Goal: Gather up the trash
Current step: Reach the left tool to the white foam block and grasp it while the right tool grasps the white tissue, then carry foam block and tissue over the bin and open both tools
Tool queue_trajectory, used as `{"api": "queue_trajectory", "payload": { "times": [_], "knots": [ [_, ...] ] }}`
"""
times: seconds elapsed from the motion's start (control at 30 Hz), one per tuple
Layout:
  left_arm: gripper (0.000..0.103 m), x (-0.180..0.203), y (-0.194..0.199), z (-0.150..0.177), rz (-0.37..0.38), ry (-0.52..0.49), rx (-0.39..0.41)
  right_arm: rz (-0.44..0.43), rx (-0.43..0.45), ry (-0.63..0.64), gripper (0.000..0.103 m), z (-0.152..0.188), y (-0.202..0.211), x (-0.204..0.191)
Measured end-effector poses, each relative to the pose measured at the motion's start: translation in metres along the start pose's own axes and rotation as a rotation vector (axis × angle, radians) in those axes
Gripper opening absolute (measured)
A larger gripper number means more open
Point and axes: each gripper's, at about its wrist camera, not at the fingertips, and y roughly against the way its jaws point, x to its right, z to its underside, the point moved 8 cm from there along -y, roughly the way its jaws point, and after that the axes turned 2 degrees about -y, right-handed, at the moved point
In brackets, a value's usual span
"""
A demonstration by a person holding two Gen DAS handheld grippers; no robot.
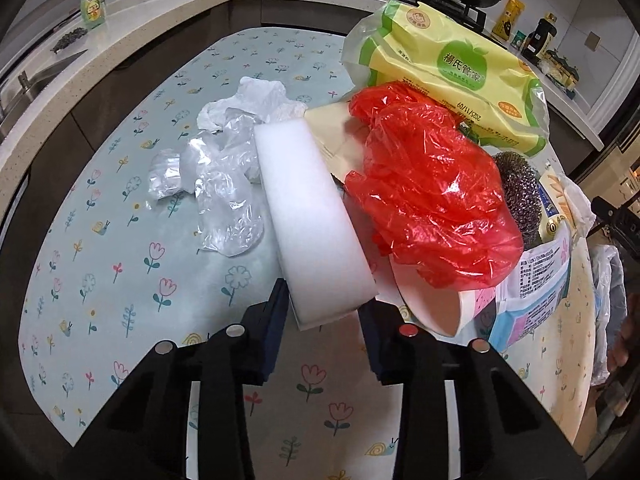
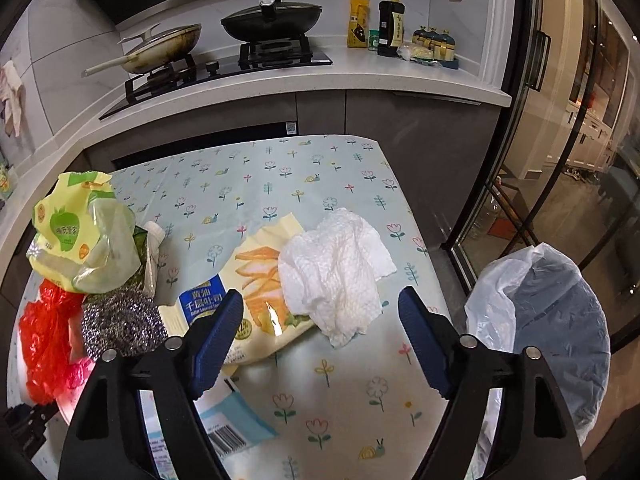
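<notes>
Kitchen table under a floral cloth (image 1: 120,240): your left gripper (image 1: 324,320) clamps the white foam block (image 1: 312,216), red bag (image 1: 432,200) at two o'clock. Right view: your right gripper (image 2: 320,320) stands apart below the crumpled paper towel (image 2: 332,272); lined bin (image 2: 560,320) at three o'clock.

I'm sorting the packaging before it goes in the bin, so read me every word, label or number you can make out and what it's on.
"楊氏管家": yellow-green wipes pack
"60/1V/S20Z", uncertain, upside down: same pack
"黄油千层吐司": toast bag, blue label
Too small or blurred: English line under that label, blue-white wrapper print, wrapper barcode digits, counter bottles.
</notes>
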Motion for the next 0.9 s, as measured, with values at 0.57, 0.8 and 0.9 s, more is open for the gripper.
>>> {"api": "queue_trajectory", "payload": {
  "times": [0.57, 0.8, 0.9],
  "knots": [
    [0.032, 0.004, 0.069, -0.004, 0.028, -0.016, 0.126, -0.037, 0.057, -0.071, 0.004, -0.014, 0.038, 0.028],
    [0.032, 0.038, 0.112, -0.012, 0.078, -0.058, 0.201, -0.037, 0.154, -0.103, 0.004, -0.026, 0.097, 0.061],
    [0.033, 0.064, 0.126, -0.015, 0.11, -0.096, 0.23, -0.028, 0.191, -0.122, 0.004, -0.029, 0.119, 0.08]
  ]
}}
